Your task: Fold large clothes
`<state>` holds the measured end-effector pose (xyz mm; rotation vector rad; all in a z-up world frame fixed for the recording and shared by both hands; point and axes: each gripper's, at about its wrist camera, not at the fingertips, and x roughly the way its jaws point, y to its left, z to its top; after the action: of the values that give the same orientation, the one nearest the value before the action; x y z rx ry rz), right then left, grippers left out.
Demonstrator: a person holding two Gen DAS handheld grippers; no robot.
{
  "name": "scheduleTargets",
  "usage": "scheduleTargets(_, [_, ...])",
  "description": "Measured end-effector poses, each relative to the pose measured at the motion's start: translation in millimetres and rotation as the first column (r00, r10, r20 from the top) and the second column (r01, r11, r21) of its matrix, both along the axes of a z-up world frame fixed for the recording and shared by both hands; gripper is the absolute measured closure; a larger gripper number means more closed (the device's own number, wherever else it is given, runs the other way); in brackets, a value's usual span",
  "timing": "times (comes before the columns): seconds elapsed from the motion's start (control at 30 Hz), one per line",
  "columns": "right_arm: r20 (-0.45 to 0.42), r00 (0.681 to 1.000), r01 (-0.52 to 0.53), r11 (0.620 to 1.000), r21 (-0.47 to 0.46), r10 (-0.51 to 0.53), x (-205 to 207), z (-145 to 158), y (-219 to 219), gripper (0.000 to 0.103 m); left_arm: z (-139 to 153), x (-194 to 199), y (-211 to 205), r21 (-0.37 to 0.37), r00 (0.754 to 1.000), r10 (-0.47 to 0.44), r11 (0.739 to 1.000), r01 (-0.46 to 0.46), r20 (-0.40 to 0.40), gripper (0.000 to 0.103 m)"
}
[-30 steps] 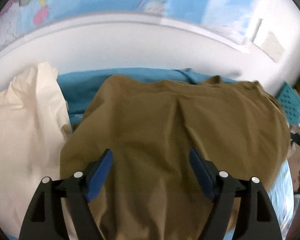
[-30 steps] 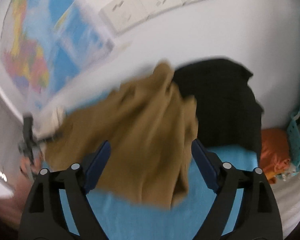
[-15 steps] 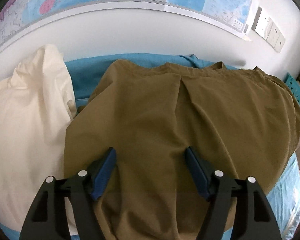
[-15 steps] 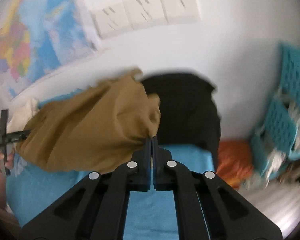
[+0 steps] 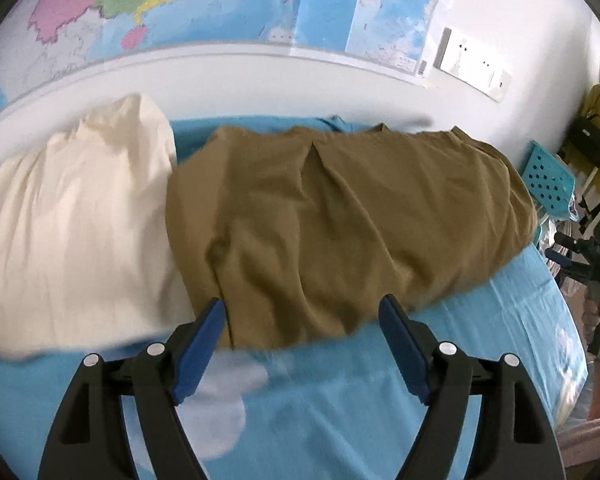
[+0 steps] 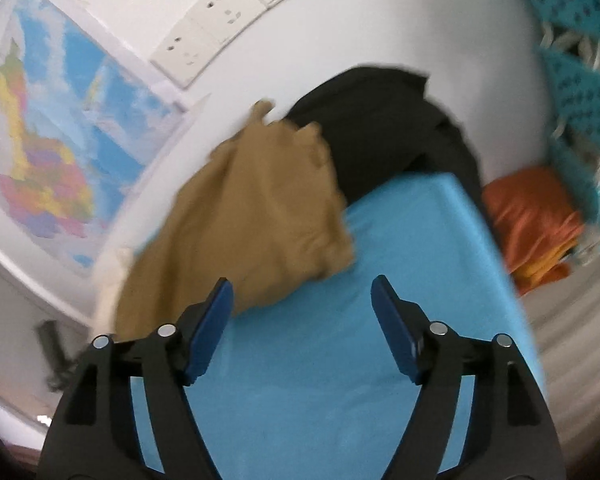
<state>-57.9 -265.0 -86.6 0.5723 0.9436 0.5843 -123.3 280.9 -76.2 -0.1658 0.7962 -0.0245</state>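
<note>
Brown garment [image 5: 340, 224] lies in a loose heap on the blue sheet [image 5: 340, 400], rumpled, with soft creases running across it and one long fold line down from its far edge. Its near hem curls unevenly over the sheet, and its far edge reaches toward the wall. Cream cloth [image 5: 71, 216] sits touching the garment's left side, partly tucked under the brown edge. Left gripper [image 5: 302, 344] hangs just short of the garment's near hem, fingers spread wide, nothing between the blue pads [image 5: 197, 354].

From the right wrist, the garment [image 6: 255, 216] looks blurred, a lumpy brown mound with its far corner bunched up against the wall. Black cloth [image 6: 392, 128] lies touching the garment's right side. Right gripper [image 6: 302, 326] is also spread wide and empty, poised over bare sheet [image 6: 340, 360] near the garment's near edge. Orange cloth [image 6: 532, 220] lies beyond the sheet's edge, well apart from the garment. Map [image 5: 219, 4] hangs on the wall behind the garment.
</note>
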Motion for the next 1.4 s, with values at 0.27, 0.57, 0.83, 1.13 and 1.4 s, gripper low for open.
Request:
scheduleTargets(0.27, [-0.051, 0.995, -0.085, 0.996, 0.027, 0.086, 10.1, -15.7, 45.2, 0.02, -10.0, -5.3, -9.6, 0.055, 0.999, 0.03, 0.998, -0.029, -0.014, 0.027])
scheduleTargets(0.57, [-0.064, 0.998, 0.003, 0.998, 0.069, 0.001, 33.9, -30.5, 56.8, 0.011, -15.0, -5.6, -3.7, 0.023, 0.998, 0.058, 0.998, -0.058, -0.021, 0.027])
scheduleTargets(0.83, [-0.048, 0.999, -0.009, 0.997, 0.076, 0.012, 40.9, -30.6, 59.0, 0.066, -25.3, 3.7, 13.1, 0.081, 0.984, 0.17, 0.983, -0.165, -0.047, 0.023])
scheduleTargets(1.13, [-0.101, 0.995, 0.003, 0.987, 0.162, 0.013, 54.1, -51.1, 54.3, 0.045, -39.0, 6.2, 43.2, -0.097, 0.986, 0.146, 0.983, -0.154, -0.079, 0.019])
scheduleTargets(1.4, [-0.063, 0.997, -0.033, 0.994, 0.108, 0.04, 59.1, -51.5, 64.9, 0.066, -46.3, 29.0, 39.0, -0.165, 0.994, 0.095, 0.981, -0.104, -0.062, 0.052])
